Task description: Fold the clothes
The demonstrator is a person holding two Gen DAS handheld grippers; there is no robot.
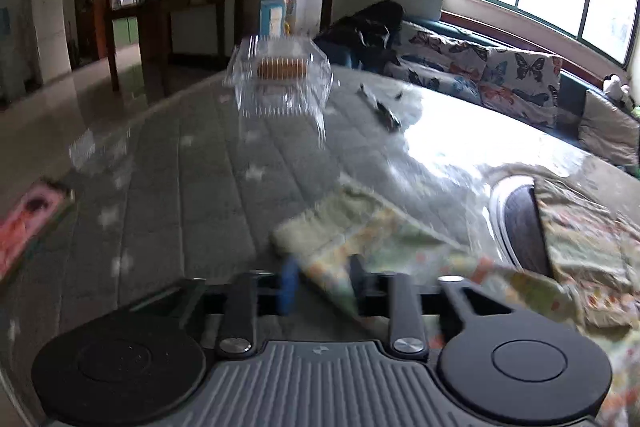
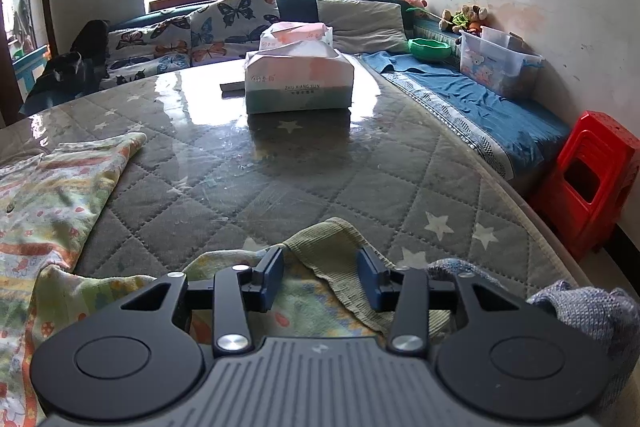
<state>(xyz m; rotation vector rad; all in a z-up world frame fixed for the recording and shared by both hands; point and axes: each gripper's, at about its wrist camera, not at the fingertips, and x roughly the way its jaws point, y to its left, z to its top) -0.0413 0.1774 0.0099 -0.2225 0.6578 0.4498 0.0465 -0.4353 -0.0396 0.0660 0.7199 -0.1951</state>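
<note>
The right tongs (image 2: pixel 320 277) stand wide, their blue pads on both sides of a ribbed green cuff of the patterned garment (image 2: pixel 52 195), not pressing it. The left tongs (image 1: pixel 322 285) are also apart, with soft printed cloth lying between the pads; this view is blurred, so I cannot tell if they grip it. The garment is spread on the bench (image 2: pixel 280 187), which has a grey quilted cover with white stars under a glossy sheet. Farther stand a soft tissue pack (image 2: pixel 298 83) and a clear plastic box (image 1: pixel 280 79).
</note>
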